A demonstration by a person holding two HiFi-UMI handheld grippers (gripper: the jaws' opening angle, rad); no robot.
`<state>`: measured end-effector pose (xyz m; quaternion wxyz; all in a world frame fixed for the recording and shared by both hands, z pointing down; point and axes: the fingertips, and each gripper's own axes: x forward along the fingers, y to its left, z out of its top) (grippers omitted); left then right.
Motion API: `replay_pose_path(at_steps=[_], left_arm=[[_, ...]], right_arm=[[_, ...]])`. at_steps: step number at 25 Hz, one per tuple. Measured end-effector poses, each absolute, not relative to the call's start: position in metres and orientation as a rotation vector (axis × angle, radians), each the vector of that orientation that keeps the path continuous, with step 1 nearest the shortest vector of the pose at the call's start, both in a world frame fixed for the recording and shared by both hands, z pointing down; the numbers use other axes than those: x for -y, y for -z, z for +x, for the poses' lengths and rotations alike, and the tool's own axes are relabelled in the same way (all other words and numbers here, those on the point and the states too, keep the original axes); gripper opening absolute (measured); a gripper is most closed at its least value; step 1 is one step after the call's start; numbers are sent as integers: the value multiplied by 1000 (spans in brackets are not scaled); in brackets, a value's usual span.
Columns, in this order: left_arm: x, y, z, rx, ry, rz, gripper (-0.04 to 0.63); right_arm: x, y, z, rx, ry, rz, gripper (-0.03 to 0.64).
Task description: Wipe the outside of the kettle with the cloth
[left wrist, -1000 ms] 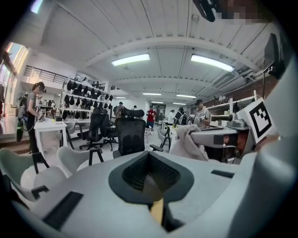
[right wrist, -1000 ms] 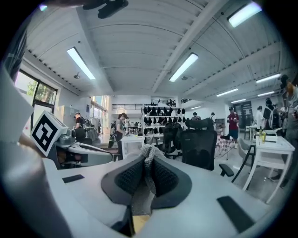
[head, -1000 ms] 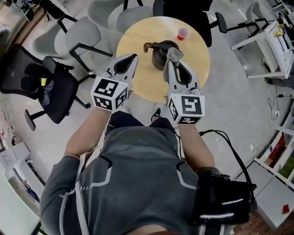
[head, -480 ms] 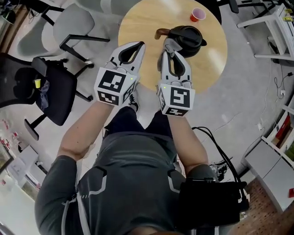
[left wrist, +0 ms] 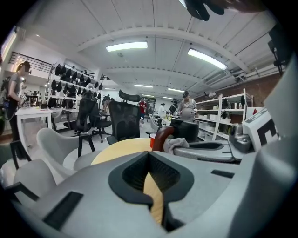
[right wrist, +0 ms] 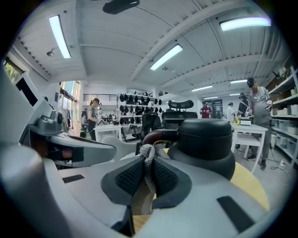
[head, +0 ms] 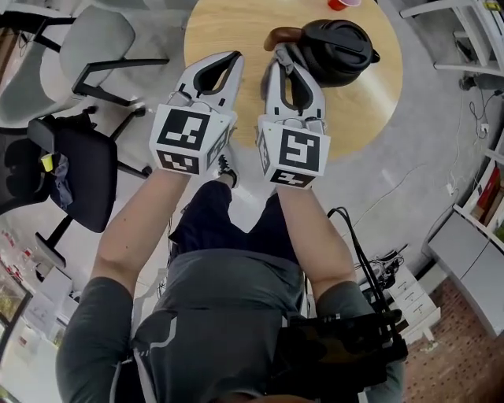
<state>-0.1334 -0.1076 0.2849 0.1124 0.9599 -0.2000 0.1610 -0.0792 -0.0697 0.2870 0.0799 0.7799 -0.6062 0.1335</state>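
The right gripper's (right wrist: 148, 161) fingers (right wrist: 126, 179) are clenched on a crumpled grey cloth (right wrist: 147, 152), and a tuft of it stands out past their tips. Just beyond the tuft, on its handle side, stands the round black kettle (right wrist: 205, 139) with a brown curved handle (head: 280, 36); whether cloth and kettle touch cannot be told. The left gripper (left wrist: 149, 155) lies just beside the right one, its fingers (left wrist: 132, 174) pressed together on nothing. The kettle rests on a round pale wooden table (head: 228, 24).
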Motion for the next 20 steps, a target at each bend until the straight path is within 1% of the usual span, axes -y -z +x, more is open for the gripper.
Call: replay_pose_path(at_steps=[4, 8, 20], left_arm=[[124, -300, -132, 606, -457, 2795, 8], [123, -306, -131, 600, -455, 2805, 8], [108, -318, -128, 690, -476, 2759, 8]], right_arm=[[85, -300, -80, 1788, -367, 2376, 54], [90, -301, -77, 1722, -235, 2356, 54], [75, -296, -68, 1721, -215, 2358, 54]])
